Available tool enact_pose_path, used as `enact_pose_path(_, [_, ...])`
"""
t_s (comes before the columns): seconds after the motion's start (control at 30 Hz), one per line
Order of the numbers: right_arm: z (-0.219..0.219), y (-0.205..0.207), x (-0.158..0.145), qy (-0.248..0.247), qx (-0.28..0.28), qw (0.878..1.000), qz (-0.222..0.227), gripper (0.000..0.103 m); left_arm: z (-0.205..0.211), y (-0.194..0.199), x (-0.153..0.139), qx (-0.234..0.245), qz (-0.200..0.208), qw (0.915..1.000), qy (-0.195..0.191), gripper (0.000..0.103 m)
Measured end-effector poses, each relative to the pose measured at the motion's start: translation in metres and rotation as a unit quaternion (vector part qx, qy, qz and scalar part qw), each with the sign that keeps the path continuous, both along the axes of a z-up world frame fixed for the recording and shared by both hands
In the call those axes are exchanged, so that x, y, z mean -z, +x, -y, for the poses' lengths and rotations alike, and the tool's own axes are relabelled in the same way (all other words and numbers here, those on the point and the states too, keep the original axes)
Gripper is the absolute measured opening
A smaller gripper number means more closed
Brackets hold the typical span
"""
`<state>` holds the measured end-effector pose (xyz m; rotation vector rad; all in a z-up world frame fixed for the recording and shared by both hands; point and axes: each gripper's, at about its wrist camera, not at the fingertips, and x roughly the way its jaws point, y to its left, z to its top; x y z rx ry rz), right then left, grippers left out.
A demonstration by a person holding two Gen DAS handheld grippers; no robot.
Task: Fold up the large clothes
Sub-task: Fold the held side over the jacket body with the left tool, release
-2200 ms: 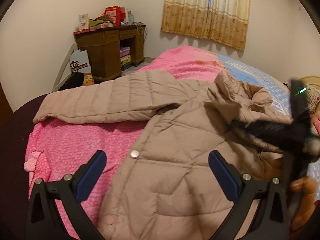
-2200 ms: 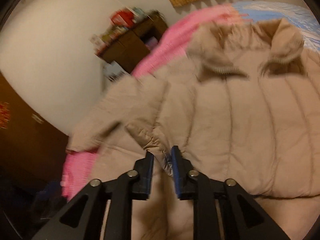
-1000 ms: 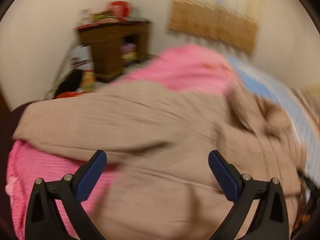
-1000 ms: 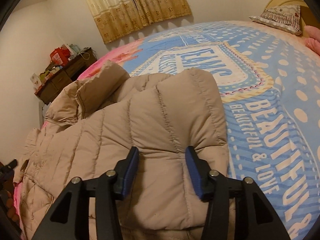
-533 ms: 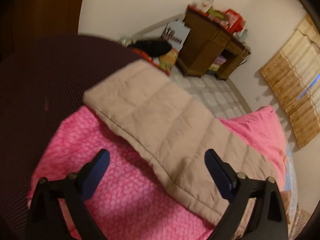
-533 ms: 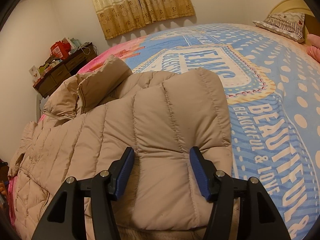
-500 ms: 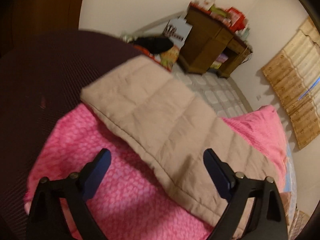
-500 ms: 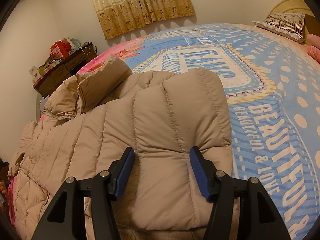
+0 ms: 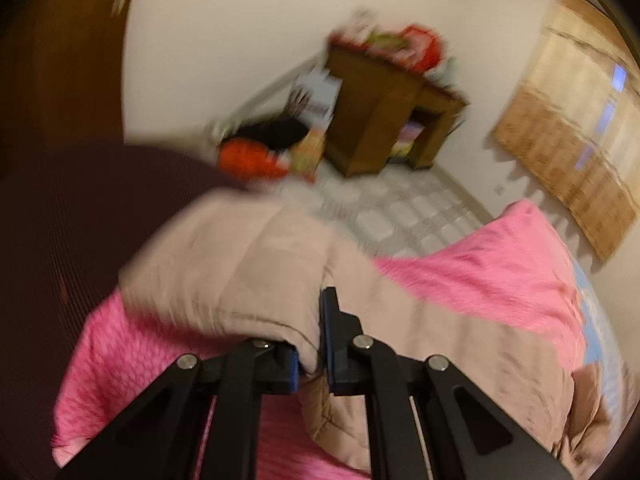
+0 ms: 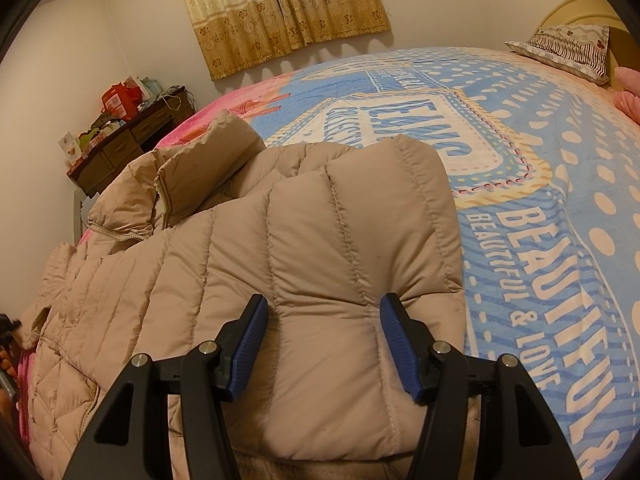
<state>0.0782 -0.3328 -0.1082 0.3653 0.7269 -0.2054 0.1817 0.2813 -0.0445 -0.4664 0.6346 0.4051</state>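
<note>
The left gripper (image 9: 310, 344), its jaws just closed, pinches the beige quilted puffer jacket's sleeve (image 9: 240, 272); the right gripper (image 10: 320, 344) stands half-open astride the folded sleeve (image 10: 340, 248) on the bed (image 10: 560, 200).

Left claw (image 9: 310, 344) angled downward, jaws just snapped together, pinching a fold of the tan jacket (image 9: 248, 276) between the blue pads. Right claw (image 10: 324, 344) also tilted down, jaws parted about halfway, straddling the folded sleeve (image 10: 352, 248) without clearly squeezing it, pads just beside the fabric.
</note>
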Motion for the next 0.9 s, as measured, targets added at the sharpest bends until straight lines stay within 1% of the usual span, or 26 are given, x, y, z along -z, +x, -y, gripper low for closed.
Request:
enact_pose_path(0.07, [0.0,0.0,0.0,0.002,0.0,1.0,0.001,0.06,0.029,-0.011,-0.029,0.024,0.04,0.9973,0.057,0.009])
enact_pose_path(0.13, [0.0,0.0,0.001,0.003,0.0,1.0,0.003,0.06,0.061,-0.023,-0.055,0.056,0.076,0.9899,0.105,0.009])
enact_pose_path(0.17, [0.0,0.0,0.001,0.004,0.0,1.0,0.004,0.06,0.084,-0.031,-0.067,0.08,0.096,0.9834,0.132,0.009])
enact_pose_path(0.2, [0.0,0.0,0.001,0.006,0.0,1.0,0.005,0.06,0.109,-0.041,-0.078,0.106,0.115,0.9749,0.158,0.009])
enact_pose_path(0.23, [0.001,0.0,0.001,0.007,0.0,1.0,0.006,0.06,0.127,-0.048,-0.084,0.126,0.127,0.9677,0.177,0.009])
enact_pose_path(0.27, [0.001,0.0,0.001,0.008,0.0,1.0,0.006,0.06,0.155,-0.058,-0.089,0.157,0.142,0.9558,0.204,0.009])
enact_pose_path(0.33, [0.003,0.0,0.001,0.012,-0.001,1.0,0.009,0.06,0.203,-0.075,-0.09,0.209,0.159,0.9327,0.247,0.009])
enact_pose_path(0.4, [0.004,-0.001,0.001,0.015,-0.001,1.0,0.011,0.06,0.251,-0.09,-0.083,0.267,0.166,0.9079,0.277,0.009])
enact_pose_path(0.43, [0.004,-0.001,0.002,0.017,-0.001,1.0,0.012,0.06,0.273,-0.097,-0.076,0.292,0.165,0.8969,0.288,0.009])
enact_pose_path(0.5, [0.005,-0.001,0.002,0.021,-0.001,1.0,0.015,0.06,0.318,-0.111,-0.054,0.347,0.156,0.8687,0.317,0.009])
enact_pose_path(0.53, [0.006,-0.002,0.002,0.023,0.0,1.0,0.016,0.06,0.332,-0.113,-0.047,0.364,0.151,0.8593,0.326,0.009])
enact_pose_path(0.57, [0.007,-0.002,0.002,0.026,0.0,1.0,0.017,0.06,0.352,-0.122,-0.032,0.392,0.141,0.8447,0.336,0.009])
enact_pose_path(0.6, [0.008,-0.002,0.002,0.03,0.0,0.999,0.02,0.06,0.362,-0.13,-0.026,0.406,0.137,0.8366,0.341,0.01])
enact_pose_path(0.63, [0.009,-0.003,0.002,0.033,0.0,0.999,0.021,0.06,0.374,-0.137,-0.017,0.424,0.128,0.8261,0.348,0.012])
enact_pose_path(0.67, [0.01,-0.003,0.003,0.036,0.0,0.999,0.023,0.06,0.386,-0.143,-0.004,0.442,0.118,0.813,0.36,0.016])
enact_pose_path(0.7, [0.011,-0.004,0.003,0.039,0.0,0.999,0.025,0.06,0.394,-0.15,0.002,0.452,0.112,0.8041,0.369,0.017])
enact_pose_path(0.73, [0.012,-0.004,0.003,0.043,0.0,0.999,0.026,0.06,0.401,-0.157,0.009,0.466,0.102,0.7923,0.38,0.017])
enact_pose_path(0.77, [0.013,-0.004,0.003,0.045,0.001,0.999,0.028,0.06,0.405,-0.161,0.016,0.485,0.088,0.7786,0.388,0.025])
enact_pose_path(0.8, [0.013,-0.004,0.003,0.047,0.001,0.998,0.029,0.06,0.406,-0.166,0.017,0.495,0.079,0.7721,0.39,0.048])
enact_pose_path(0.83, [0.013,-0.005,0.003,0.05,0.001,0.998,0.03,0.06,0.407,-0.168,0.019,0.502,0.069,0.7678,0.392,0.062])
enact_pose_path(0.87, [0.013,-0.005,0.003,0.051,0.001,0.998,0.031,0.06,0.402,-0.17,0.015,0.499,0.069,0.7696,0.392,0.082])
enact_pose_path(0.9, [0.013,-0.005,0.003,0.052,0.001,0.998,0.031,0.061,0.395,-0.173,0.009,0.5,0.077,0.7729,0.384,0.09])
